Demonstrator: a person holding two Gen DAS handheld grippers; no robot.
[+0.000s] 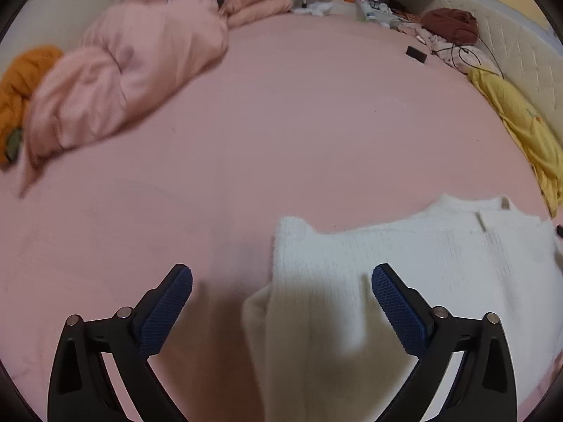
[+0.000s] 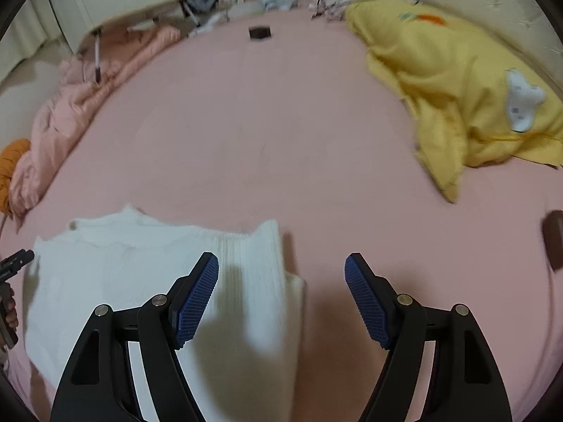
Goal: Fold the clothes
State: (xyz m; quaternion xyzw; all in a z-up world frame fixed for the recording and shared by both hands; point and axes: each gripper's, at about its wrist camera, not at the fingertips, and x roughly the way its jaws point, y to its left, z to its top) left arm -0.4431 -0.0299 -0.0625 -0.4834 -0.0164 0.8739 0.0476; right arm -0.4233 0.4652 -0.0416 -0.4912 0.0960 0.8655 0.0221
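A white ribbed knit sweater (image 1: pixel 422 256) lies flat on the pink bed sheet (image 1: pixel 299 123), its sleeve folded down along the side. In the left wrist view my left gripper (image 1: pixel 281 274) hovers over the sweater's left edge and sleeve. Its blue pads stand wide apart and hold nothing. In the right wrist view the sweater (image 2: pixel 123 263) fills the lower left. My right gripper (image 2: pixel 281 260) is open over the sweater's right edge, one pad above the knit and the other above bare sheet (image 2: pixel 281 123). Both views are motion-blurred.
A bunched pink duvet (image 1: pixel 133 70) and an orange garment (image 1: pixel 21 81) lie at the left. A yellow garment (image 2: pixel 457 81) lies at the right. A small dark box (image 2: pixel 259 32) sits far back, a brown object (image 2: pixel 554 242) at the right edge, clutter beyond the bed.
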